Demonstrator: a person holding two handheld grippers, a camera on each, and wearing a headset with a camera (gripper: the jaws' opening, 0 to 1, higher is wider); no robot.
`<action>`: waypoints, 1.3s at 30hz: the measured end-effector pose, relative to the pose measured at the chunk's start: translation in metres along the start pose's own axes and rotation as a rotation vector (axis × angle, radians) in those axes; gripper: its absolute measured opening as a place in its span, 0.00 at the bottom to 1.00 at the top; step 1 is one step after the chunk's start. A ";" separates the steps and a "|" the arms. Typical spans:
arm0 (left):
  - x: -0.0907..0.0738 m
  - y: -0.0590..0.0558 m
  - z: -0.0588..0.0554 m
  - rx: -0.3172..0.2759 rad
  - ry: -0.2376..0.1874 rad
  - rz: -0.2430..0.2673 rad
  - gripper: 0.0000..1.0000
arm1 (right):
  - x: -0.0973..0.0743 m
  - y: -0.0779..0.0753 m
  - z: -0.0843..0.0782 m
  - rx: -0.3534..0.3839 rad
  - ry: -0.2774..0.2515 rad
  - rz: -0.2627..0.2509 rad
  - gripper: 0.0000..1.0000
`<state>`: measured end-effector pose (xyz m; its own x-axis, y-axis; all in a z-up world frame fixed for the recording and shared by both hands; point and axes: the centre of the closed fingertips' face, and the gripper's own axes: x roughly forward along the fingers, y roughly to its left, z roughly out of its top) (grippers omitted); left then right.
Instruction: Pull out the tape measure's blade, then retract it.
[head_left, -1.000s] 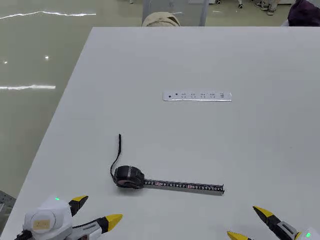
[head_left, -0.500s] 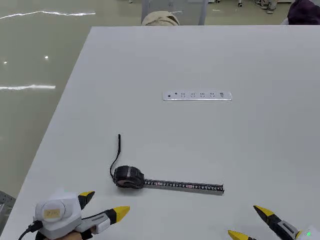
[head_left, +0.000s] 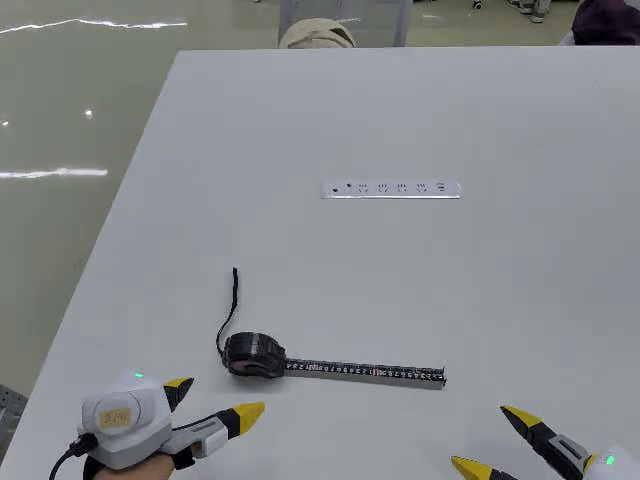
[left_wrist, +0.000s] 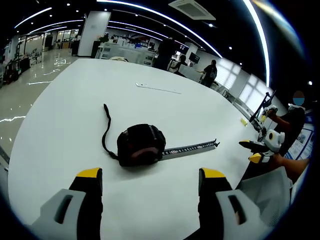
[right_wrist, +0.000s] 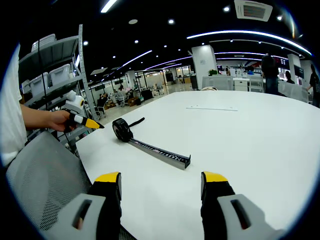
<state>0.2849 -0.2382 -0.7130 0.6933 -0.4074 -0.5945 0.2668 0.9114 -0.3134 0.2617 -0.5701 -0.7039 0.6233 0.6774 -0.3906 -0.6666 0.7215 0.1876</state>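
White workbench (head_left: 420, 110), glossy floor (head_left: 60, 230); tape measure (head_left: 254, 354) blade (head_left: 365, 371) out; left gripper (head_left: 218, 396) and right gripper (head_left: 485, 437) jaws spread.

The black tape measure (head_left: 254, 354) lies on the white table, its blade (head_left: 365, 372) extended flat rightward.
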 end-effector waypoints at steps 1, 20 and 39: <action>0.003 -0.001 0.000 0.001 0.003 -0.001 0.77 | 0.000 -0.001 0.000 0.004 0.001 0.000 0.65; 0.027 0.001 -0.002 -0.047 0.006 0.014 0.78 | 0.000 -0.005 0.004 0.009 -0.001 -0.003 0.64; 0.044 0.003 -0.005 -0.104 0.010 0.018 0.77 | 0.002 -0.005 0.001 0.020 0.002 0.001 0.63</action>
<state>0.3129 -0.2538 -0.7435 0.6906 -0.3922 -0.6077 0.1835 0.9077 -0.3773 0.2666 -0.5720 -0.7050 0.6217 0.6781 -0.3919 -0.6592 0.7233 0.2057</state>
